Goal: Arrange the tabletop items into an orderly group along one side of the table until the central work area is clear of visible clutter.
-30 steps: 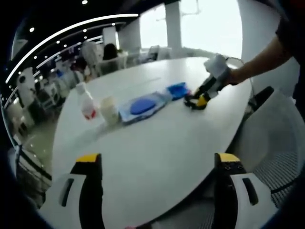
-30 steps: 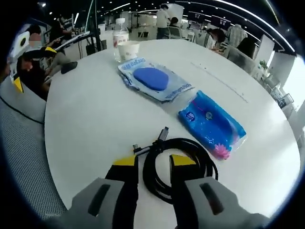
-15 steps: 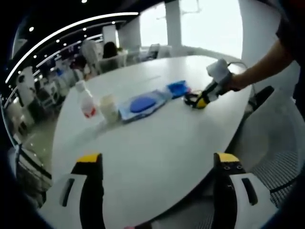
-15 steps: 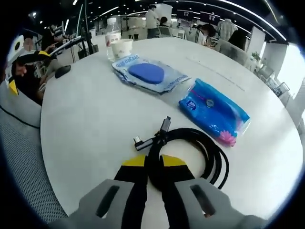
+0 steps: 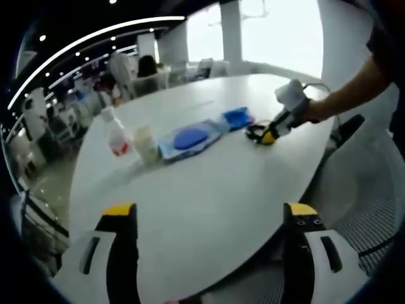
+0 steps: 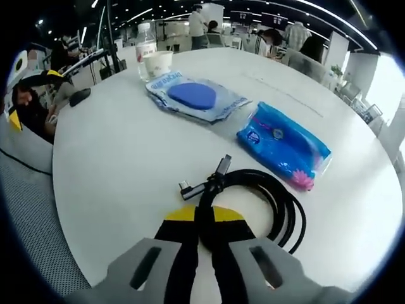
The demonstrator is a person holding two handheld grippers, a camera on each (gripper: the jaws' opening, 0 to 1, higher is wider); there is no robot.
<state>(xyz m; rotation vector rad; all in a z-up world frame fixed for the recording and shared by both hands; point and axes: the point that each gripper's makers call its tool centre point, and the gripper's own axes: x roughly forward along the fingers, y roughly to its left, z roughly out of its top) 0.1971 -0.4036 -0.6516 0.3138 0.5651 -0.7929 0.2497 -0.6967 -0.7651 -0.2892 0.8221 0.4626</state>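
Our right gripper (image 6: pixel 204 218) has its yellow-tipped fingers (image 6: pixel 180 218) pinched on the near edge of the coiled black cable (image 6: pixel 266 199), one strand of the loop caught between them. We judge this grip serves to drag or lift the whole coil toward the other items, since it lies apart from them at the near edge of the white tabletop (image 6: pixel 114 158). The cable's two plug ends poke out just beyond the fingertips, and the rest of the loop rests flat on the tabletop. Beyond the coil sits the blue tissue pack (image 6: pixel 283 151), near but not touching. Farther on lie the clear pouch holding a blue pad (image 6: pixel 195 96), then the paper cup (image 6: pixel 157 63) and the water bottle (image 6: pixel 145 49) side by side at the far edge. They already form a rough line, so the cable looks like the stray.

Our left gripper (image 5: pixel 205 218) keeps its fingers (image 5: pixel 120 221) spread wide, holding nothing, hovering over bare tabletop well away from everything. In the left gripper view the right gripper comes down at a slant onto the cable, with a bare forearm (image 5: pixel 345 88) reaching in across the table's edge.
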